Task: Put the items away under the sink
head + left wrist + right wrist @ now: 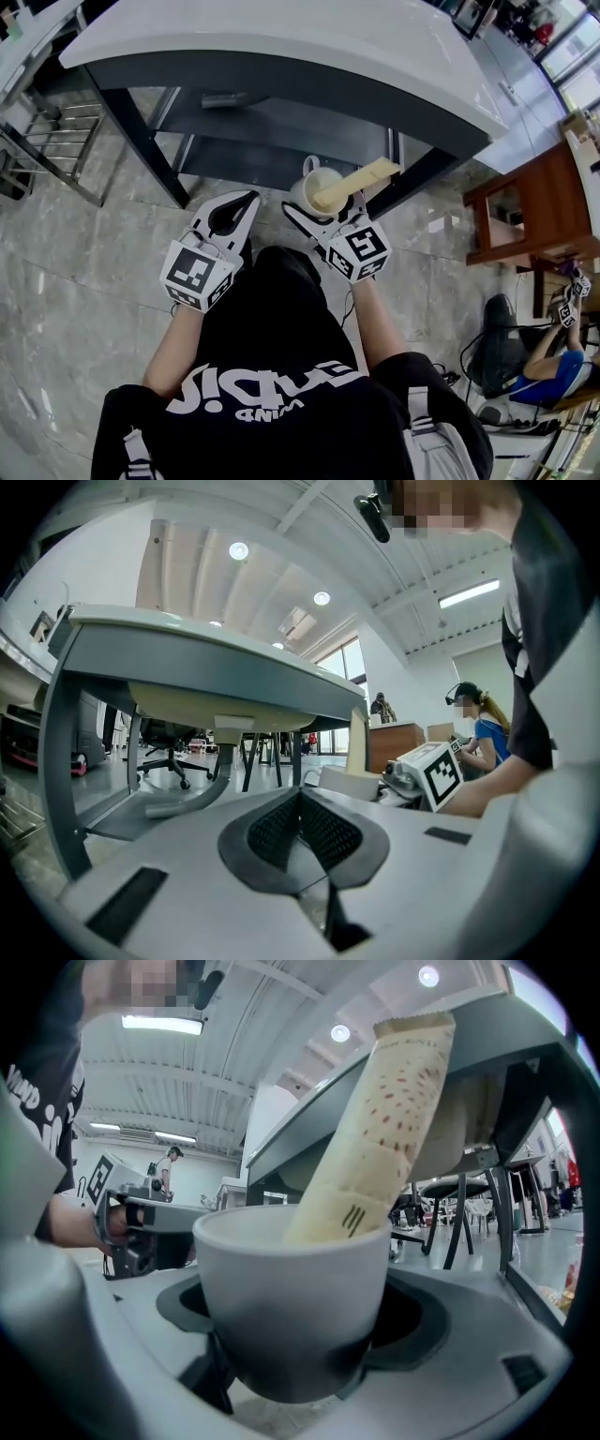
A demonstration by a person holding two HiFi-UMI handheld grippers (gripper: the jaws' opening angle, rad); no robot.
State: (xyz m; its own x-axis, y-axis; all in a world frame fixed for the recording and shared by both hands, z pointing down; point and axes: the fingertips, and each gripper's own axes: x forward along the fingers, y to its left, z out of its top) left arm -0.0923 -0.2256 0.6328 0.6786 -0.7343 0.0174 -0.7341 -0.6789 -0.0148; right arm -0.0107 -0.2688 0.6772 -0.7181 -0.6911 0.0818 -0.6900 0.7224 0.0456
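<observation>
My right gripper (323, 208) is shut on a white mug (314, 190) with a handle, held off the floor in front of the sink stand. A long beige packet (356, 183) leans out of the mug toward the right. Seen from the right gripper view, the mug (291, 1307) fills the space between the jaws and the packet (375, 1119) rises up-right. My left gripper (246, 202) hovers just left of the mug, shut with nothing in it; its pads (281, 822) meet. The white sink top (281, 47) sits on a dark frame, with a dark lower shelf (281, 127) beneath.
A grey drain pipe (187, 799) hangs under the basin (216, 705). A metal rack (56, 141) stands at the left, a wooden cabinet (534, 206) at the right. Another person (553, 366) sits on the floor at the far right. The dark frame legs (141, 141) flank the opening.
</observation>
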